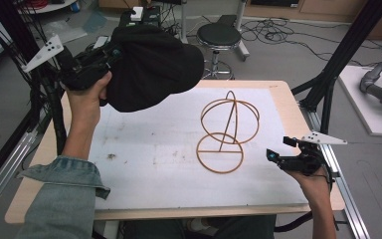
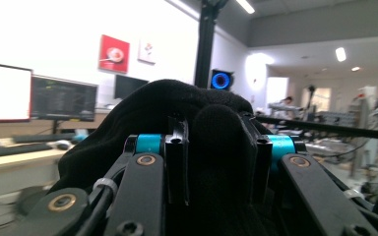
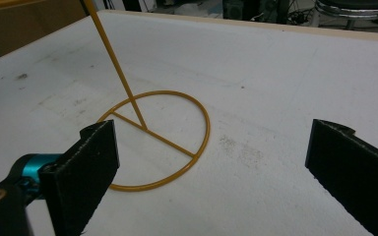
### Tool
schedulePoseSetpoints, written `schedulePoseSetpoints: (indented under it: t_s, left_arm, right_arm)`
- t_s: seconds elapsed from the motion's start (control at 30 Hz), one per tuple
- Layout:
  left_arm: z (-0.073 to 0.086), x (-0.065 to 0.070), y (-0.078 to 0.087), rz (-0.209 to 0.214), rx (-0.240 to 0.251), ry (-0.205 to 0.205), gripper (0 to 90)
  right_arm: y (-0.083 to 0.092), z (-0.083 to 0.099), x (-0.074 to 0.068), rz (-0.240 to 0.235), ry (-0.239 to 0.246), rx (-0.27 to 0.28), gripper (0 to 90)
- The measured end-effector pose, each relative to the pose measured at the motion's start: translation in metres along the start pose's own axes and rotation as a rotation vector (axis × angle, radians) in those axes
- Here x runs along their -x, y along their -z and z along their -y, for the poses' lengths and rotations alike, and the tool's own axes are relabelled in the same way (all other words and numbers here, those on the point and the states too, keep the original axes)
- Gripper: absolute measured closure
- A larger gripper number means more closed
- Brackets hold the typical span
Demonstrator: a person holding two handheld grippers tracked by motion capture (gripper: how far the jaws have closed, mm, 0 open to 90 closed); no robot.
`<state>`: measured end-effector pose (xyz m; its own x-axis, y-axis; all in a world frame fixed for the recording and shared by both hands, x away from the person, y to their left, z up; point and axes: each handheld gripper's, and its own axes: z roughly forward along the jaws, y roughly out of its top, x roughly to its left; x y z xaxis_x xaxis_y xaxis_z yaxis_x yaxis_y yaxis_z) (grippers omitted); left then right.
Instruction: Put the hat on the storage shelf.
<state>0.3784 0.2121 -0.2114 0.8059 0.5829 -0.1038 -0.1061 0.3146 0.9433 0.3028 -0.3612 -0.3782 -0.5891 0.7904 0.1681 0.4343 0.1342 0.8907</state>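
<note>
A black cap (image 1: 149,64) is held up in the air over the table's far left corner, with my left gripper (image 1: 110,54) shut on its edge. In the left gripper view the cap's black fabric (image 2: 177,105) bulges between and above the jaws of the left gripper (image 2: 216,135). A golden wire hat stand (image 1: 220,172) stands upright on the white mat, right of centre, with a round base and a wire globe on top. My right gripper (image 1: 274,155) hovers low to the right of the stand's base. It is open, and its view has the stand's stem (image 3: 115,66) ahead of the right gripper (image 3: 211,142).
The white mat (image 1: 144,164) covers a wooden table. A black stool (image 1: 219,36) and floor cables lie beyond the far edge. Black frame posts (image 1: 338,55) rise at both sides, and a metal rail (image 1: 345,199) runs along the right edge.
</note>
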Motion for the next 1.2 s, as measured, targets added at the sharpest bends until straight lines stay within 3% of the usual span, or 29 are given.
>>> schedulePoseSetpoints:
  t_s: [0.13, 0.37, 0.6, 0.73, 1.2]
  left_arm:
    - [0.004, 0.002, -0.008, 0.046, 0.014, 0.049, 69.7]
    - [0.014, 0.005, -0.024, 0.099, -0.004, 0.074, 69.7]
    - [0.025, 0.008, -0.04, 0.156, -0.005, 0.133, 69.6]
    - [0.031, 0.009, -0.047, 0.187, 0.018, 0.178, 69.6]
    - [0.052, 0.021, -0.074, 0.282, 0.015, 0.246, 69.6]
  right_arm:
    - [0.001, 0.0, 0.0, 0.001, 0.0, 0.002, 5.6]
    - [0.001, -0.001, -0.001, -0.001, 0.002, 0.004, 5.6]
    - [0.002, -0.001, -0.001, 0.001, 0.006, 0.006, 5.6]
    - [0.002, -0.001, -0.001, 0.002, 0.003, 0.001, 5.6]
    - [0.003, -0.001, -0.001, -0.001, 0.0, 0.003, 5.6]
